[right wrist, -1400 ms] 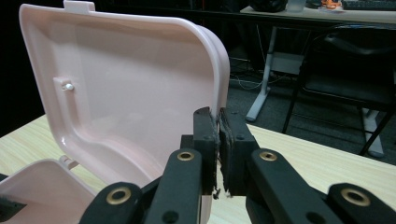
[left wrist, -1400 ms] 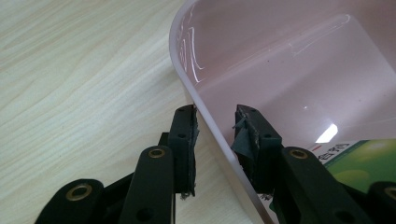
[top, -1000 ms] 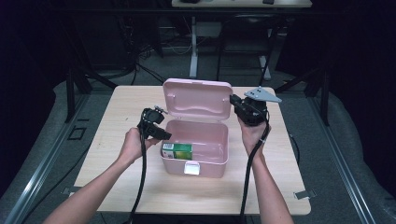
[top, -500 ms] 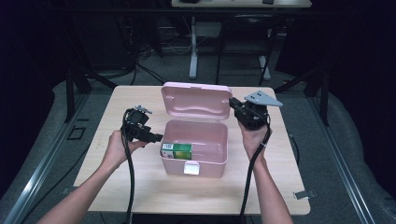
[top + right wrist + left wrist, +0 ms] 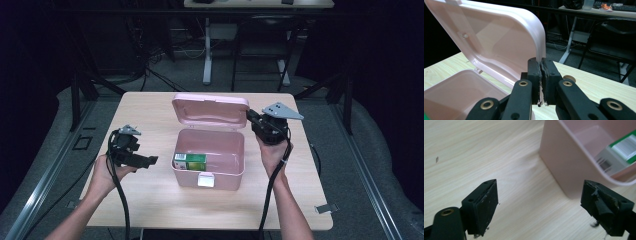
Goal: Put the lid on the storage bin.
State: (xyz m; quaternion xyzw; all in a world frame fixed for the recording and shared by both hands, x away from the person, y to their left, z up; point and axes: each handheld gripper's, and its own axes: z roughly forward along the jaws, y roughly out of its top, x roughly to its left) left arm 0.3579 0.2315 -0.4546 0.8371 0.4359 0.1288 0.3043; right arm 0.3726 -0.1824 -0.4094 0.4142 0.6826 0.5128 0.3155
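One pink box (image 5: 210,160) sits mid-table (image 5: 150,210), its lid (image 5: 210,107) raised. Inside, against the box's left wall, lies one green-and-white carton (image 5: 190,161); the left gripper view shows a barcode on the carton's end, but its print is too small to read. The left gripper (image 5: 150,161) is left of the box, clear of it, jaws just opened wide with nothing between them. The right gripper (image 5: 250,116) is clamped on the lid's right edge, as the right gripper view shows close up.
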